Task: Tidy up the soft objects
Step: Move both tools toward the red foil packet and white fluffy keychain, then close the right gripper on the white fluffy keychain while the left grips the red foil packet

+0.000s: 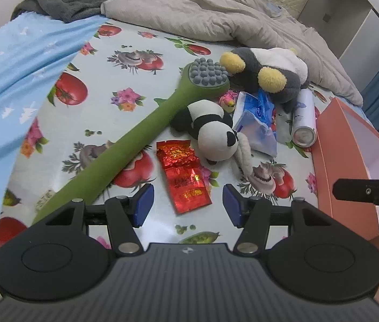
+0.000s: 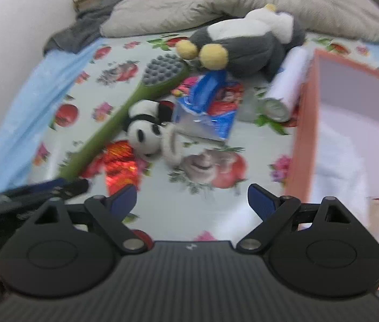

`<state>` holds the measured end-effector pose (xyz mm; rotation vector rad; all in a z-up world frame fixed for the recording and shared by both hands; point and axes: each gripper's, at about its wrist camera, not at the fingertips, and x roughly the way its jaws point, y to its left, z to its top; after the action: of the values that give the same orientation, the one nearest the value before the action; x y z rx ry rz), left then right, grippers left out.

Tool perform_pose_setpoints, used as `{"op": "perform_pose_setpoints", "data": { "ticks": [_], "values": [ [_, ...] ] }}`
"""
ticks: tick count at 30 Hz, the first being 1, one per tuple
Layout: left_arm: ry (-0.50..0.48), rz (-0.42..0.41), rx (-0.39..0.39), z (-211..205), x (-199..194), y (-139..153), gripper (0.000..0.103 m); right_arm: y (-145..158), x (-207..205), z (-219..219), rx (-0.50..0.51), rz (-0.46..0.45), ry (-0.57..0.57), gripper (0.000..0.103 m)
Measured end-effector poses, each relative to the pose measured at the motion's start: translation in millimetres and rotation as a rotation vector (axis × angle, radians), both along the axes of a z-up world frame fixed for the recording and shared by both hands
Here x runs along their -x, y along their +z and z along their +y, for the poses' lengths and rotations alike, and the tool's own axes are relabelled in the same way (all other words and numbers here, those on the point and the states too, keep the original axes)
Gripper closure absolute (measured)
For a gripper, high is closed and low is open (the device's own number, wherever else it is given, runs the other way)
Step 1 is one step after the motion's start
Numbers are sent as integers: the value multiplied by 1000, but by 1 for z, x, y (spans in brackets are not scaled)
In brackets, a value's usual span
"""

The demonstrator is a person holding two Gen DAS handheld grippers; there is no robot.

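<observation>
Bed surface: flowered tomato-print cloth [image 1: 103, 123] with a grey quilt [image 1: 216, 13] behind.
Soft toys: panda plush [image 1: 210, 131] lies beside a green massage brush [image 1: 125, 145]; penguin plush [image 1: 270, 72] just behind it.
Box: pink box [image 1: 350, 145] at right.
Left gripper [image 1: 186, 204]: spread, empty, above a red foil packet [image 1: 184, 174].
Right gripper [image 2: 192, 201]: spread wide, empty.
</observation>
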<state>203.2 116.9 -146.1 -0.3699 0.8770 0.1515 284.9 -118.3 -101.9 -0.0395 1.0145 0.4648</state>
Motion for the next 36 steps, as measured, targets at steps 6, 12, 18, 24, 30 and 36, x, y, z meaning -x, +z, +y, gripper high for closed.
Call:
{"op": "perform_pose_setpoints", "data": {
  "ticks": [6, 12, 18, 24, 30, 36],
  "values": [
    [4, 8, 22, 5, -22, -20, 41, -4, -14, 13, -126, -15, 31, 20],
    [3, -10, 29, 7, -41, -38, 41, -32, -37, 21, -187, 29, -21, 30],
    [15, -9, 19, 7, -57, -55, 41, -67, -51, 37, -161, 64, -10, 57],
    [35, -34, 45, 20, -67, -63, 40, -86, -68, 45, -148, 55, -33, 71],
    [47, -25, 45, 22, -73, -71, 36, -98, -76, 57, -94, 57, 21, 72],
    [37, -14, 10, 13, -80, -77, 36, -110, -79, 60, -93, 68, 14, 84]
  ]
}}
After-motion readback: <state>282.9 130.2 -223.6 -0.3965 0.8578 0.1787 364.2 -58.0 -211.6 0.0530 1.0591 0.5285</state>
